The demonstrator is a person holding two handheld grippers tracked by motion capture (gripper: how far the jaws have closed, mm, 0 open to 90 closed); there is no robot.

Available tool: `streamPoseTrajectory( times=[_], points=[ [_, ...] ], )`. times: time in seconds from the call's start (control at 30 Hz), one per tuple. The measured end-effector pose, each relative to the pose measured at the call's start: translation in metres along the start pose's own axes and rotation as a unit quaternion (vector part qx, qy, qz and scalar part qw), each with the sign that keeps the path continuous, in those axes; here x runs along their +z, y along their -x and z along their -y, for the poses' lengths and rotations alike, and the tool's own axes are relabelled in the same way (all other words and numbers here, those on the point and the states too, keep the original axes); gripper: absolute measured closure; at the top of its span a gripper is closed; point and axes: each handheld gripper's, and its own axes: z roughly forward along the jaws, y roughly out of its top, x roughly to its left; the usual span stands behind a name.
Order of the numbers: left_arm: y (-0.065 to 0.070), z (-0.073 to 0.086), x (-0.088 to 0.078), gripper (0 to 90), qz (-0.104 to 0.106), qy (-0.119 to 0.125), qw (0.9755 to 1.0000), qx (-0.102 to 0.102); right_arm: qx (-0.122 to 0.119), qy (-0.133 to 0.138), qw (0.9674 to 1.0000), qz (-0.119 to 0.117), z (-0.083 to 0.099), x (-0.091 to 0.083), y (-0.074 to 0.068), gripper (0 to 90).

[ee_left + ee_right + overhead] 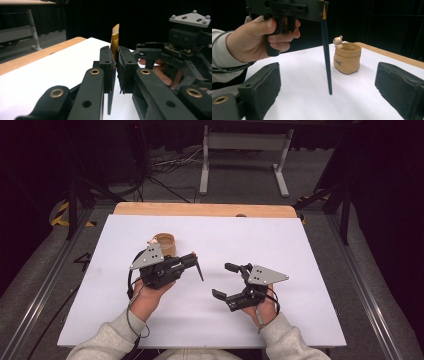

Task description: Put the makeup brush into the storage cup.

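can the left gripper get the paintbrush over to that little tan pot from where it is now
Probably yes. The left gripper is shut on the paintbrush, lifted off the table, and the tan pot stands close by with bare white tabletop between.

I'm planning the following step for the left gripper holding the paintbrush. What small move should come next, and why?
Probably carry the paintbrush toward the tan pot and lower it in. The left gripper is shut on the brush, handle pointing down just above the table; the right gripper is open and holds nothing, and the pot stands upright with its mouth open.
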Motion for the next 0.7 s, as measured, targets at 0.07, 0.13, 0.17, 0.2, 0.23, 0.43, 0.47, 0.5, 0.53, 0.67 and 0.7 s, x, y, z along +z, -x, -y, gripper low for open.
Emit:
streamPoseTrajectory(
  times=[0.07,0.13,0.17,0.2,0.23,0.43,0.47,0.5,0.53,0.67,0.7],
  points=[
    [-0.002,-0.002,-0.001,82.6,-0.005,-0.004,1.0000,-0.001,0.002,0.000,1.0000,0.001,0.000,-0.002,0.001,4.2],
    [-0.005,-0.005,-0.001,82.6,-0.012,-0.004,0.9999,0.000,0.005,-0.002,1.0000,0.002,0.001,-0.003,0.002,2.3],
    [-0.005,-0.005,-0.001,82.7,-0.013,-0.003,0.9999,-0.003,0.007,-0.003,1.0000,0.004,0.002,-0.004,0.003,2.1],
    [-0.006,-0.006,-0.001,82.6,-0.016,-0.002,0.9999,-0.003,0.007,-0.001,1.0000,0.002,0.002,-0.005,0.003,2.1],
    [-0.008,-0.007,-0.002,82.7,-0.019,-0.001,0.9998,-0.002,0.005,0.002,1.0000,0.003,0.003,-0.006,0.004,2.1],
    [-0.015,-0.013,-0.004,82.6,-0.032,0.000,0.9995,0.001,0.003,-0.001,0.9999,0.013,0.005,-0.012,0.007,0.5],
    [-0.015,-0.014,-0.005,82.6,-0.033,-0.001,0.9995,-0.002,0.004,-0.001,0.9999,0.014,0.006,-0.014,0.008,0.0],
    [-0.017,-0.015,-0.005,82.7,-0.035,0.000,0.9994,-0.001,0.005,-0.001,0.9999,0.015,0.006,-0.014,0.008,0.0],
    [-0.018,-0.016,-0.006,82.6,-0.038,-0.001,0.9993,0.000,0.006,-0.001,0.9998,0.018,0.006,-0.016,0.009,0.0],
    [-0.023,-0.021,-0.009,82.6,-0.049,0.001,0.9988,0.001,0.007,-0.005,0.9996,0.028,0.008,-0.021,0.012,0.0],
    [-0.024,-0.022,-0.010,82.7,-0.052,0.001,0.9987,0.001,0.006,-0.006,0.9995,0.030,0.009,-0.023,0.012,0.0]
  ],
)
